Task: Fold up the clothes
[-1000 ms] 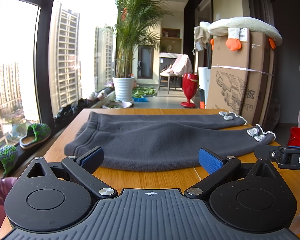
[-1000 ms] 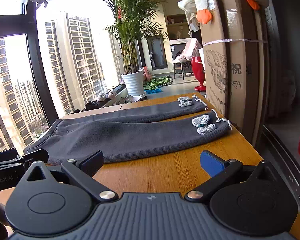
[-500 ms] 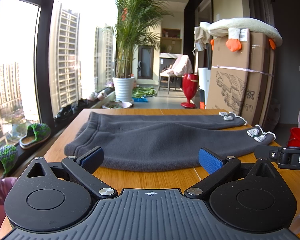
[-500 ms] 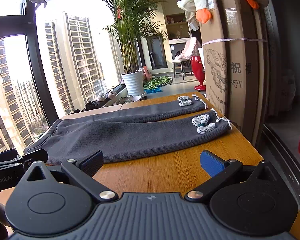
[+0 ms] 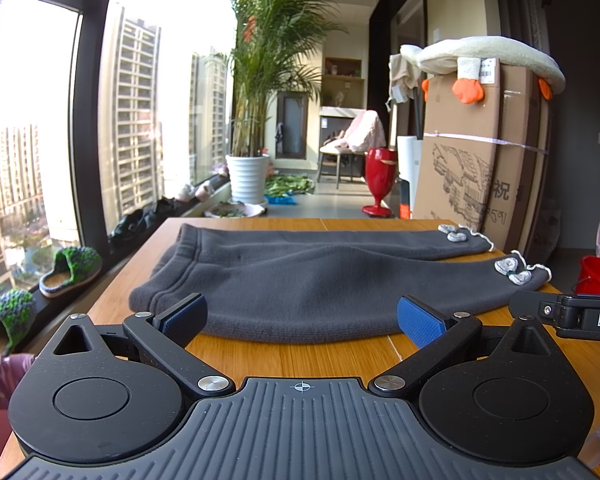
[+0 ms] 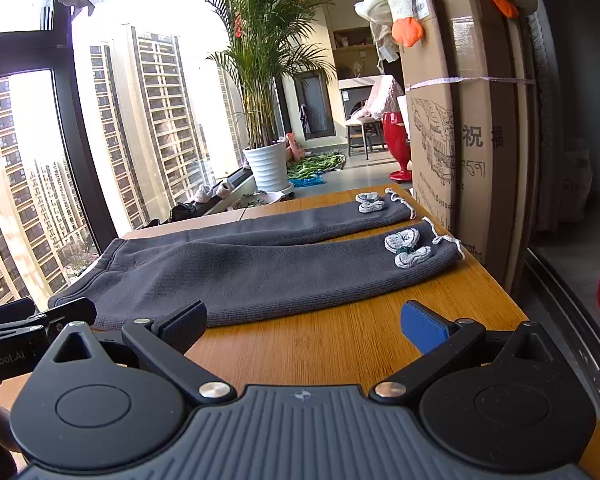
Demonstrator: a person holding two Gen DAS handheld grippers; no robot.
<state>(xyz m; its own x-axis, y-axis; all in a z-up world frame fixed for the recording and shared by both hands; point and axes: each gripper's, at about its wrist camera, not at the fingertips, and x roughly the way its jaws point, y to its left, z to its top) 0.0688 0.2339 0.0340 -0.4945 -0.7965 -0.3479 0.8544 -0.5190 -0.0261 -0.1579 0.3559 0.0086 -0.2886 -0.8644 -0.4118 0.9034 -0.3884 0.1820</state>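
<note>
Dark grey fleece trousers (image 5: 308, 276) lie flat on the wooden table (image 5: 300, 356), waistband to the left, both legs stretched right, with small grey bows at the cuffs (image 5: 512, 270). They also show in the right wrist view (image 6: 260, 268). My left gripper (image 5: 302, 316) is open and empty, just short of the trousers' near edge. My right gripper (image 6: 304, 322) is open and empty, near the front edge, facing the nearer leg. The right gripper's tip shows at the right of the left wrist view (image 5: 540, 306).
A tall cardboard box (image 6: 472, 120) stands against the table's right side, with a cushion on top. A window wall (image 5: 80, 120) runs along the left, slippers (image 5: 68, 268) on its sill. A potted palm (image 5: 252, 152) and a red vase (image 5: 380, 180) stand beyond the table.
</note>
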